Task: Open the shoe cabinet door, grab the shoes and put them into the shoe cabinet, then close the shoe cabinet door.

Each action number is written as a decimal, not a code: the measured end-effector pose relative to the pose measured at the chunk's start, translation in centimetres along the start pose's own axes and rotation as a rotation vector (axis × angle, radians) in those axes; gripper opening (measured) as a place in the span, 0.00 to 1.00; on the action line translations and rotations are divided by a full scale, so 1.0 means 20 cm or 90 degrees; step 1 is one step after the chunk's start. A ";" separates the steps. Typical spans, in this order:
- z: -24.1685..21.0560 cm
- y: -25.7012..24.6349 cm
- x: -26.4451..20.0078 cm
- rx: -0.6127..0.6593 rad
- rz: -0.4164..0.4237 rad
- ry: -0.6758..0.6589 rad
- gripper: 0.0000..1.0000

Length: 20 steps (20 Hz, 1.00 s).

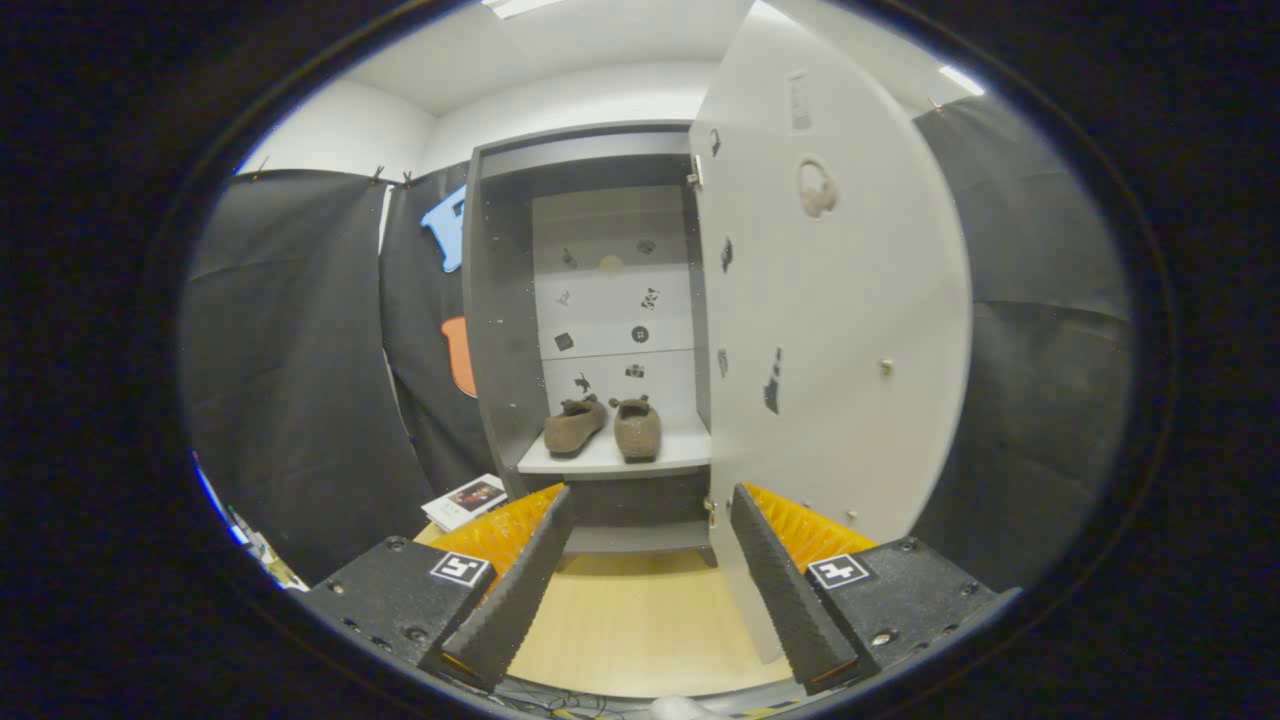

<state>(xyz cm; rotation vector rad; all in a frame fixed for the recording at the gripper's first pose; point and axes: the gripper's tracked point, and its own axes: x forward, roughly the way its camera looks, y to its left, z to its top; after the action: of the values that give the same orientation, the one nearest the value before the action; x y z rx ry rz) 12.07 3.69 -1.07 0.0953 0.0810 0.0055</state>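
Gripper point(650, 520): seen from behind, its two ribbed black fingers point(520, 590) spread wide apart with nothing held between them; the jaws are released.

Shoes point(603, 427): a brown pair is set side by side on a shelf, well beyond the fingertips and seen through the gap between them, the left one angled slightly, the right one pointed straight out.

Shelf point(610, 462): a pale grey board is seen low inside the cabinet, bearing both shoes; a darker recess is seen beneath it.

Shoe cabinet point(495, 330): a tall dark-grey frame is stood against the black cloth wall, its inside open to view, its pale back panel dotted with small dark stickers.

Cabinet door point(830, 300): it is swung wide open on the right, hinged at the cabinet's right edge; its pale face is turned toward the gripper and carries a few stickers and a small knob. Its lower edge is seen just beside and beyond the right finger; contact cannot be told.

Floor point(640, 620): light wood is shown between the fingers, running up to the cabinet's foot.

Booklet point(465, 500): a white one is laid flat near the cabinet's left foot, just beyond the left finger.
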 end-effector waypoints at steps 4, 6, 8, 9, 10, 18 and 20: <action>0.04 -0.30 -0.19 0.011 -0.013 -0.011 1.00; 0.04 -0.48 -0.24 0.015 -0.022 -0.009 1.00; 0.05 -0.65 -0.25 0.020 -0.027 -0.011 1.00; 0.06 -0.74 -0.25 0.021 -0.025 -0.015 1.00; 0.09 -0.81 -0.23 0.019 -0.024 -0.025 1.00; 0.14 -0.97 0.00 -0.007 0.024 -0.025 1.00; 0.14 -0.91 0.03 -0.013 0.050 -0.021 1.00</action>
<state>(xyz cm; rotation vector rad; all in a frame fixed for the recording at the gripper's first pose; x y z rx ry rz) 12.89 -14.77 -0.13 0.0783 0.0448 0.0834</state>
